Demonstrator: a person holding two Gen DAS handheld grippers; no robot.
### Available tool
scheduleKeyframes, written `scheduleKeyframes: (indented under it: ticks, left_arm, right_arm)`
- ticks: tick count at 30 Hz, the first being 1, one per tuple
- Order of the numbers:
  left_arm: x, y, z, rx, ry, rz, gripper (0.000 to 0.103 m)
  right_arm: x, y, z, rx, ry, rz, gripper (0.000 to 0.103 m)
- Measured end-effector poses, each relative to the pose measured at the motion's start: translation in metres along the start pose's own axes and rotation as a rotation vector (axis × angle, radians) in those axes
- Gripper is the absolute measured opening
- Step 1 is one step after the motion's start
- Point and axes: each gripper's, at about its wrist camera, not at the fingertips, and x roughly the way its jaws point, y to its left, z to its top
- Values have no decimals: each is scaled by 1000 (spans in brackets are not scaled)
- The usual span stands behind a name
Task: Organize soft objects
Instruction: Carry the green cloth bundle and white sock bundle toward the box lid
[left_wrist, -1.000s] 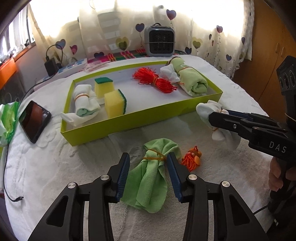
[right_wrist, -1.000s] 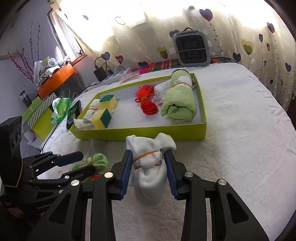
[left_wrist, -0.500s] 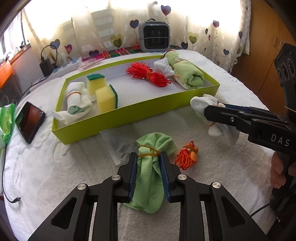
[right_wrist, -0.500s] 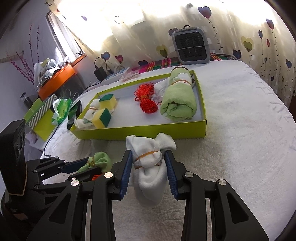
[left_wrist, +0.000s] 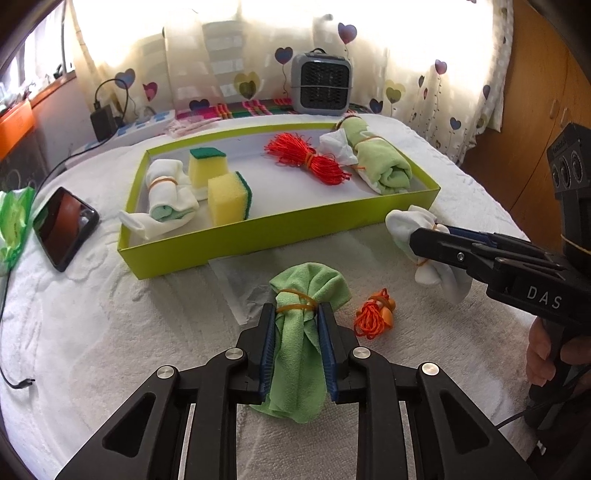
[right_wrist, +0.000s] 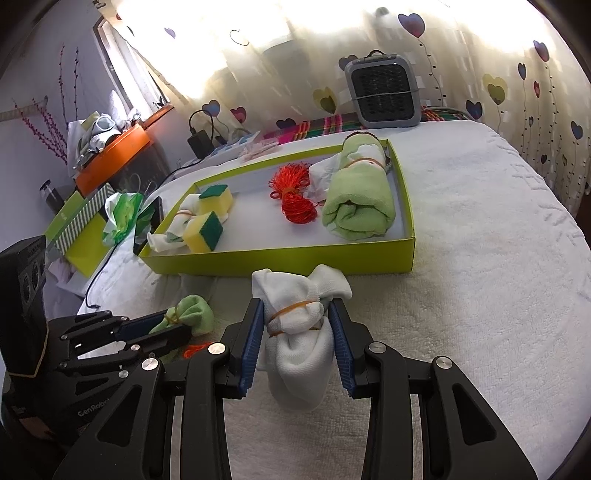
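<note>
The green cloth bundle (left_wrist: 299, 343) is clamped by the left gripper (left_wrist: 297, 314) on the white bedcover (left_wrist: 110, 332), its long axis along the fingers and its knotted end toward the green tray (left_wrist: 258, 240). The white cloth bundle (right_wrist: 299, 332) is clamped the same way by the right gripper (right_wrist: 297, 317). In the tray, two sponges (left_wrist: 229, 199), red string (left_wrist: 310, 162) and two rolled cloths (left_wrist: 384, 166) are already placed; these two bundles and an orange string (left_wrist: 373, 314) are left outside, it seems.

Green cloth bundle (left_wrist: 295, 343), bound with an orange rubber band, sits clamped between the left claw (left_wrist: 296, 314) pads on the bed. White cloth bundle (right_wrist: 297, 332), also banded, sits between the right claw (right_wrist: 296, 308) pads. Ahead of both claws lies the lime-green tray (left_wrist: 258, 236). Small orange string bundle (left_wrist: 373, 314) lies just right of the left claw.
</note>
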Motion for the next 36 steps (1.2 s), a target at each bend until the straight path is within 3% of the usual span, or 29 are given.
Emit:
scheduleKeyframes:
  ticks: [17, 36]
  left_arm:
    - [-26, 13, 21, -50, -75, -29, 21]
    - [-21, 26, 78, -69, -133, -41, 21]
  right_arm:
    - [-18, 13, 13, -46, -46, -17, 37]
    - [-7, 20, 61, -104, -91, -53, 37]
